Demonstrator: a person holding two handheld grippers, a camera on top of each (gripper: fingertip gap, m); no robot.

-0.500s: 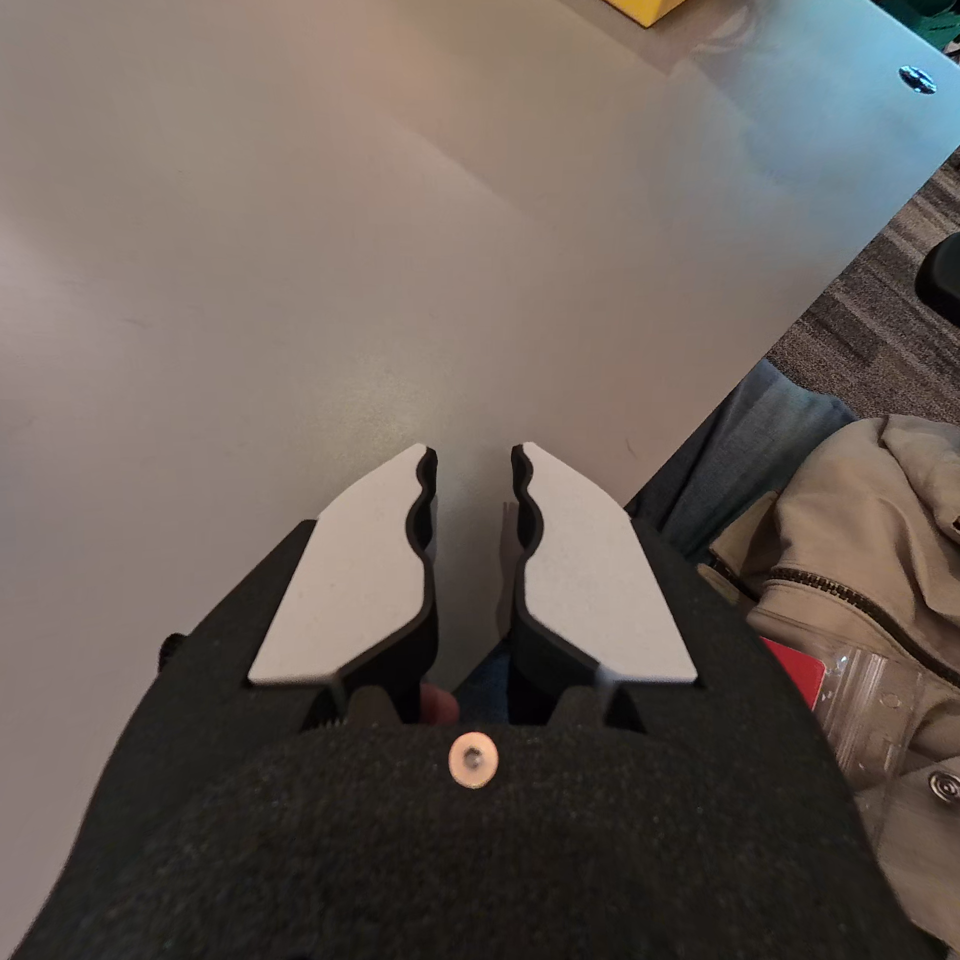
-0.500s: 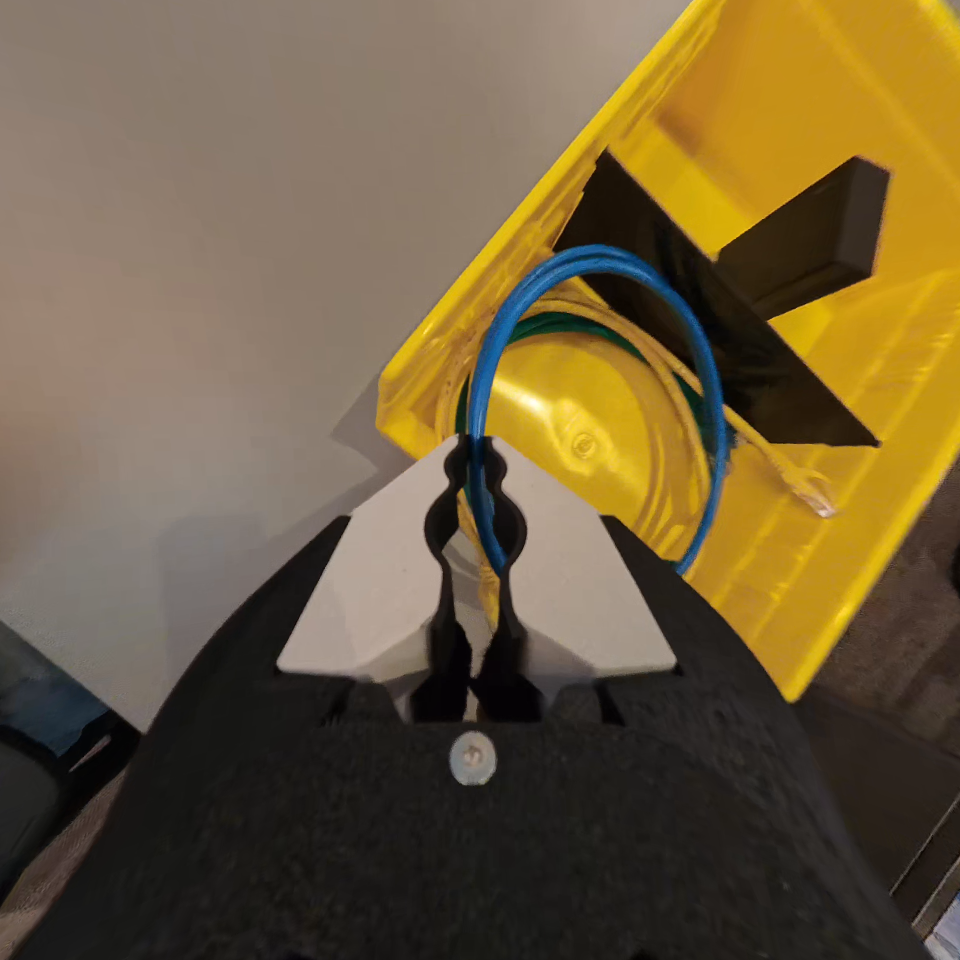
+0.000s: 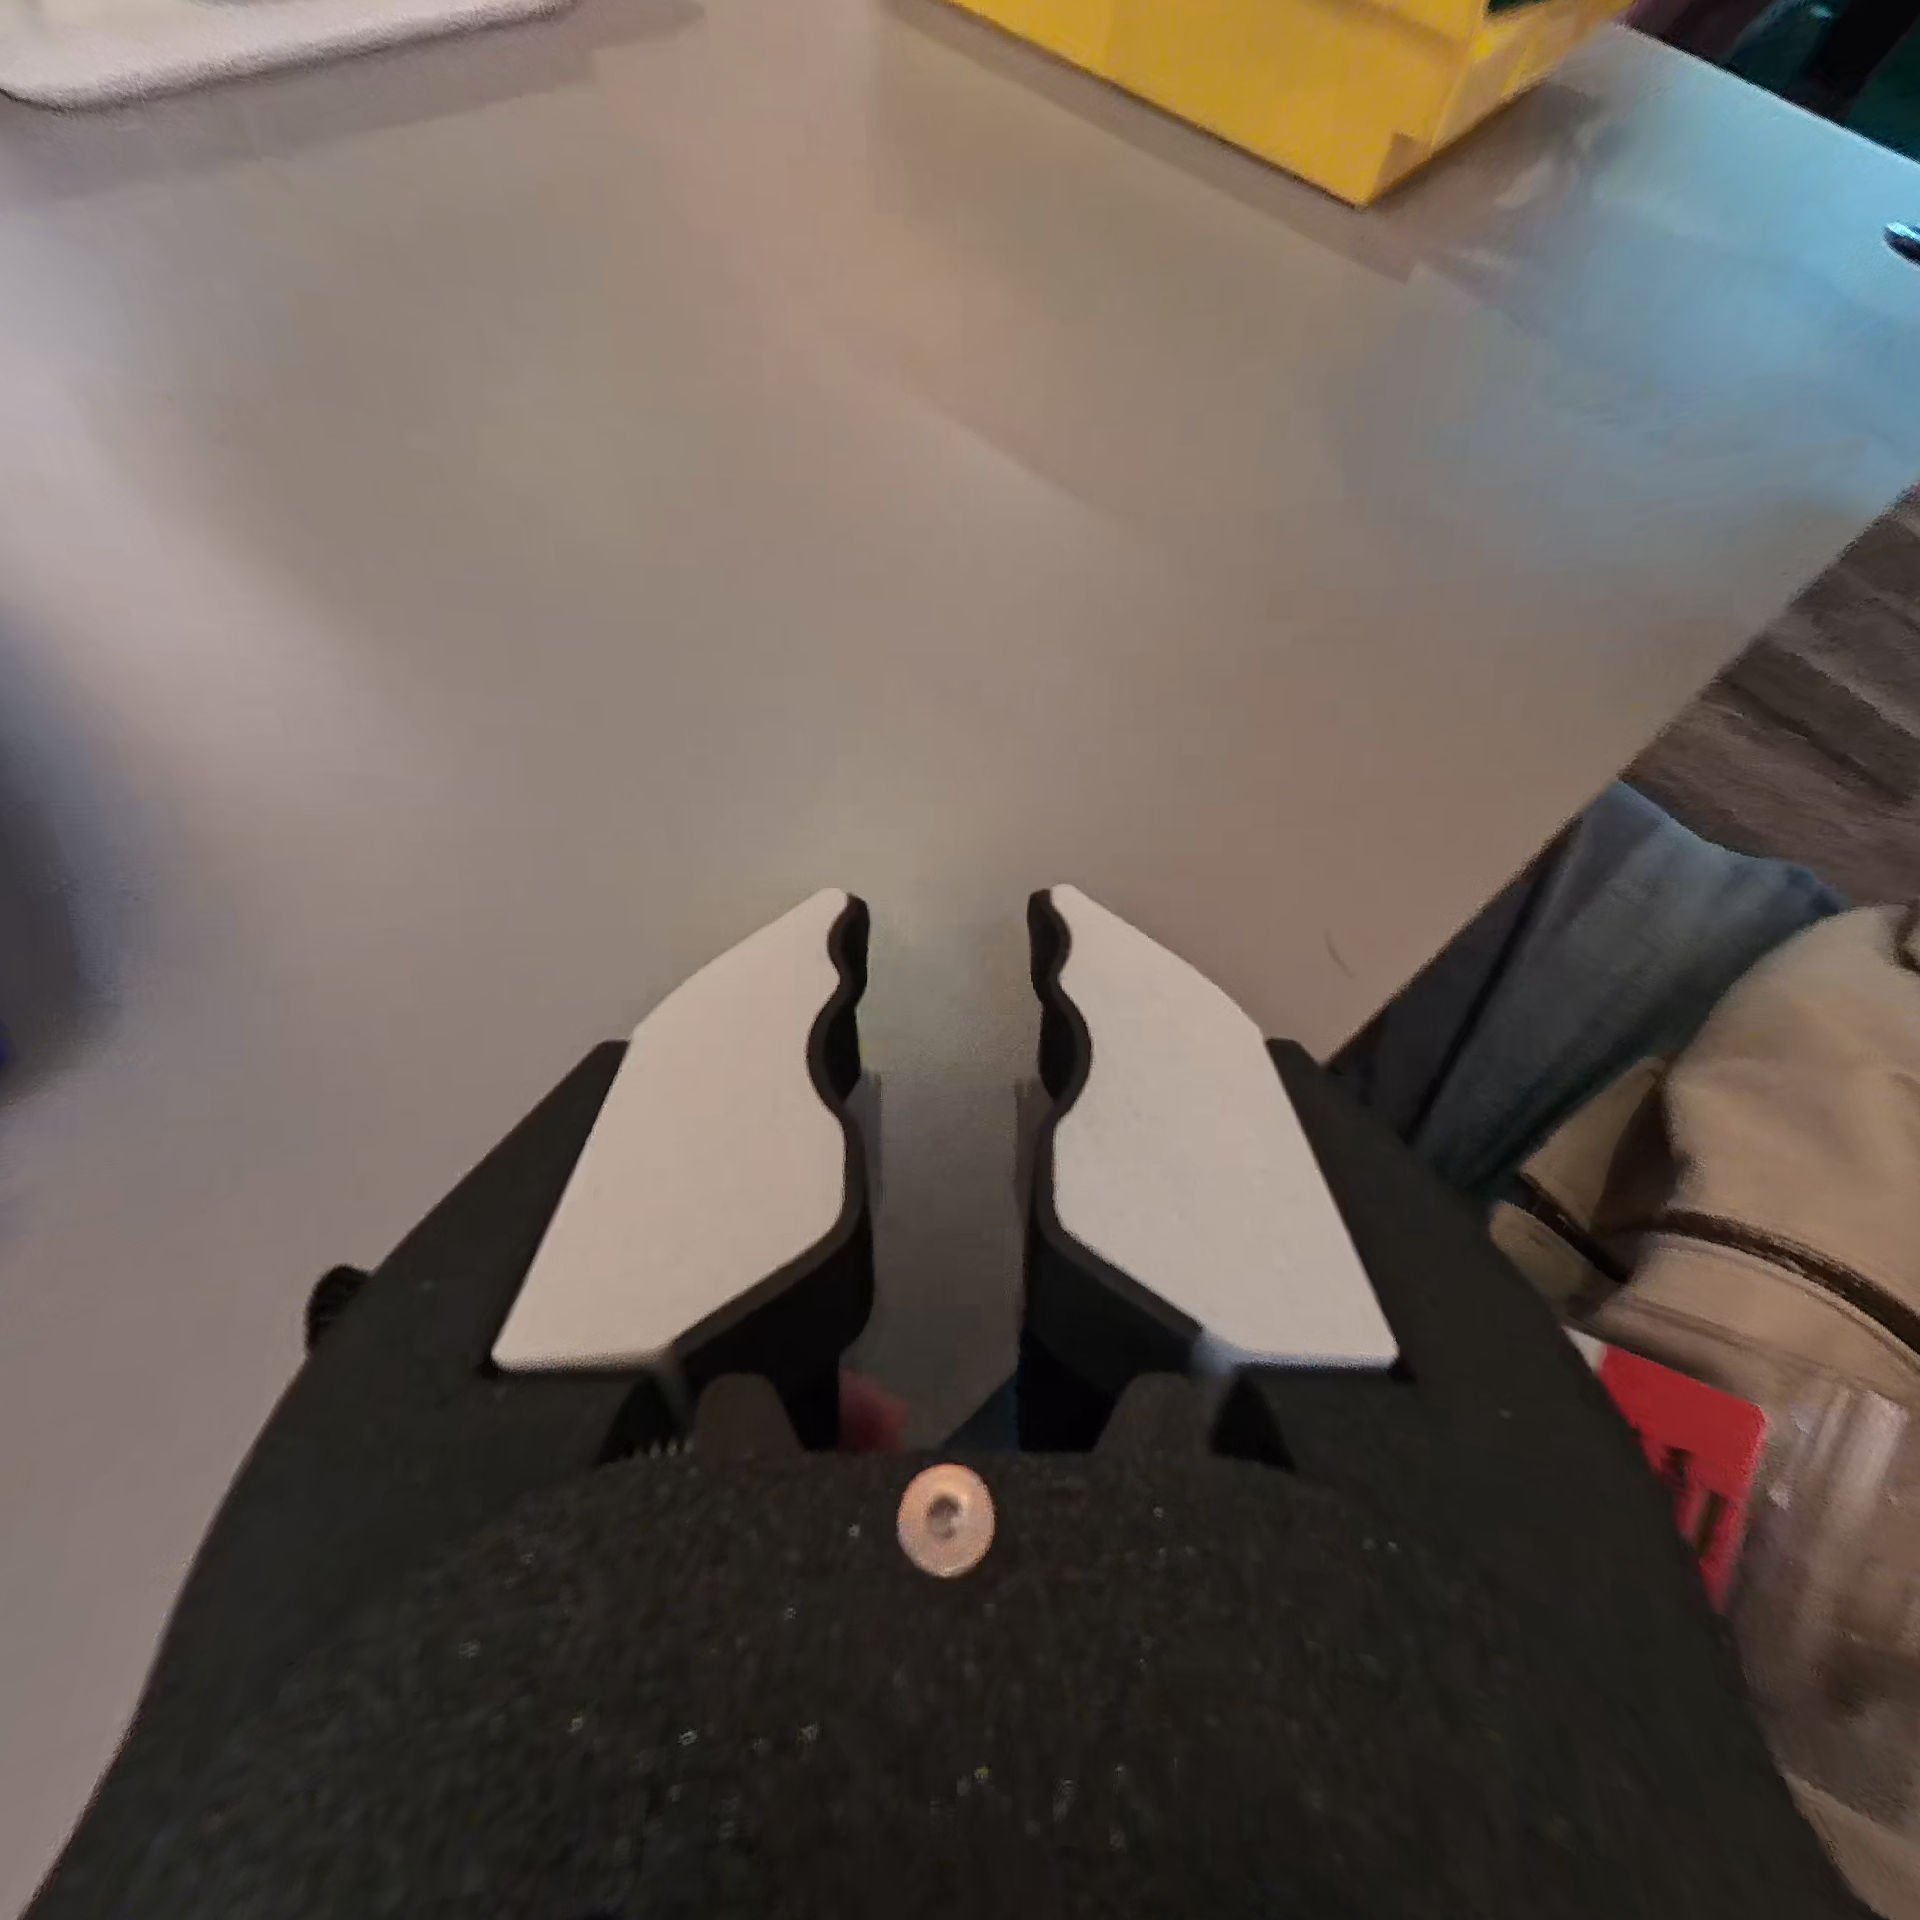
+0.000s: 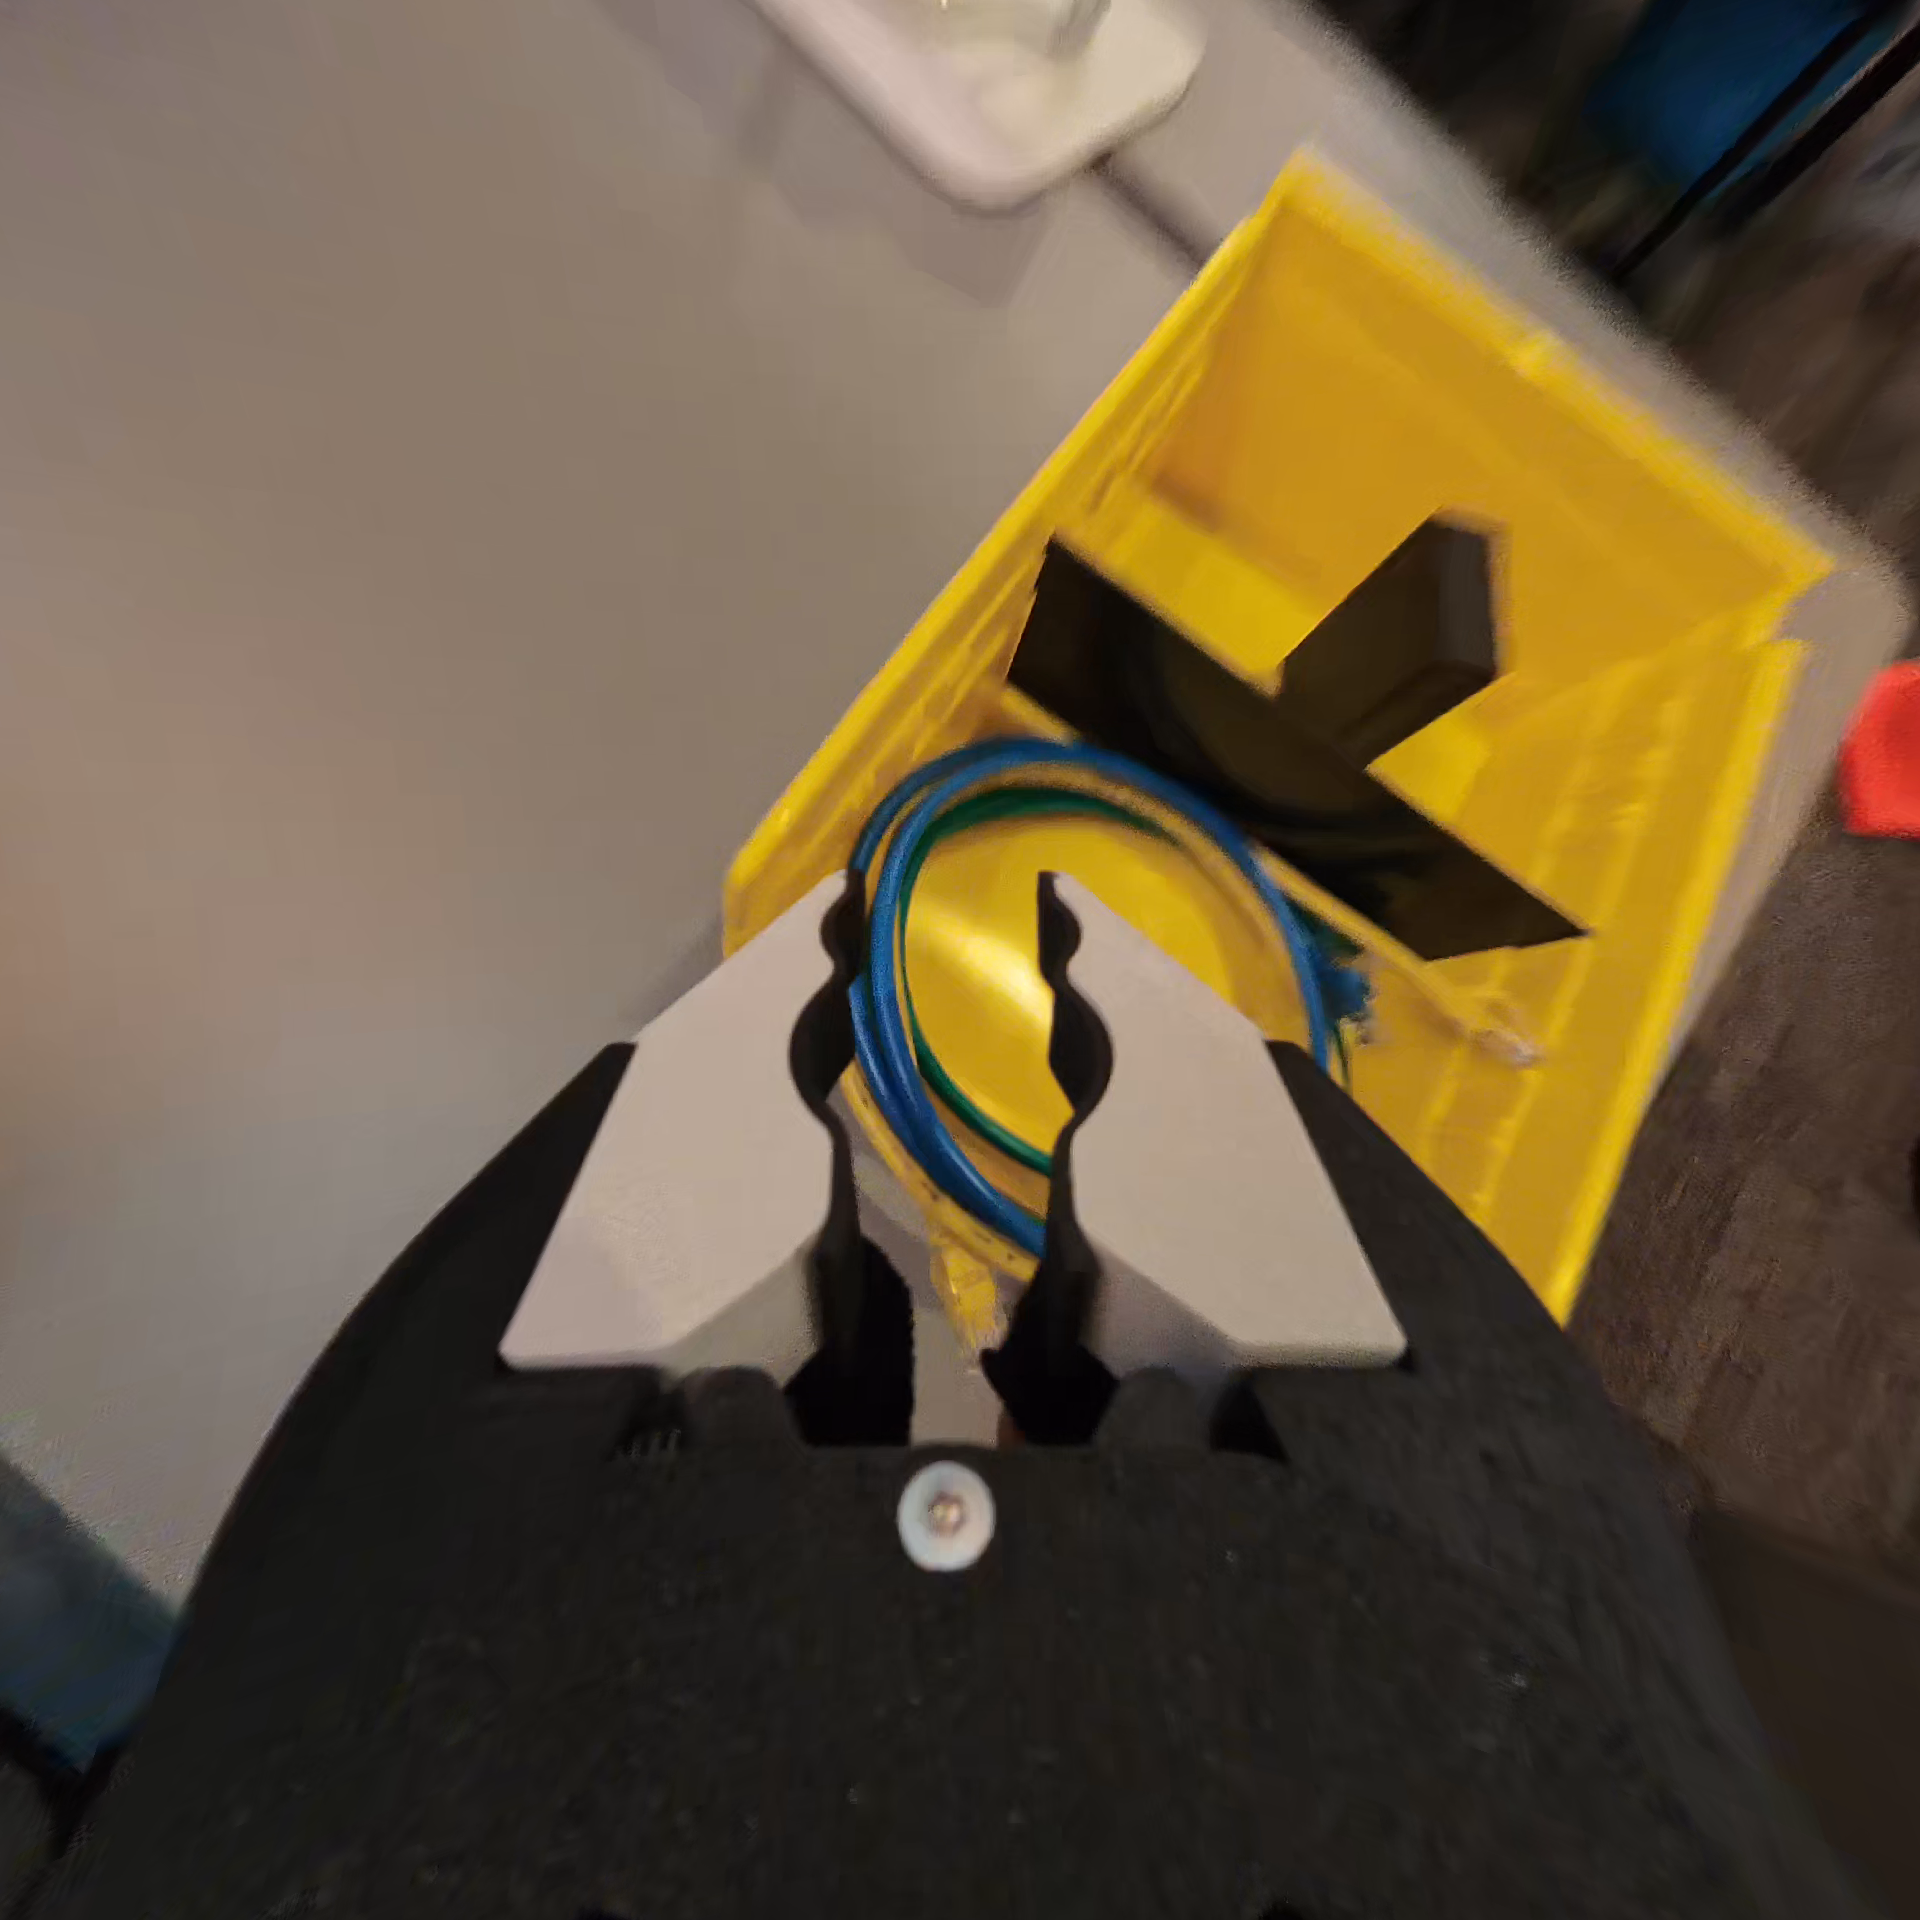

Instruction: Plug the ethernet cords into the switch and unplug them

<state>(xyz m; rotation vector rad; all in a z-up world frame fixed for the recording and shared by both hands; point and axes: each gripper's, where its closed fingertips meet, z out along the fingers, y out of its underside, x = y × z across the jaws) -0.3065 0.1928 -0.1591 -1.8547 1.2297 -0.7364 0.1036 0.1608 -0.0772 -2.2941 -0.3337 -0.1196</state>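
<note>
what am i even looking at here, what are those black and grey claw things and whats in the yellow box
Each claw is a hand-held gripper: a person holds one in each hand, and a camera on each looks forward along its two fingers. One picture comes from the left hand-held gripper, open over a bare grey table and holding nothing. The other comes from the right hand-held gripper, also open, above a yellow bin near the table's edge. Coiled in the bin lie a blue cord, a green cord and a yellow cord, beside a black cross-shaped piece. The cords show between the fingers, but nothing is gripped.
</note>
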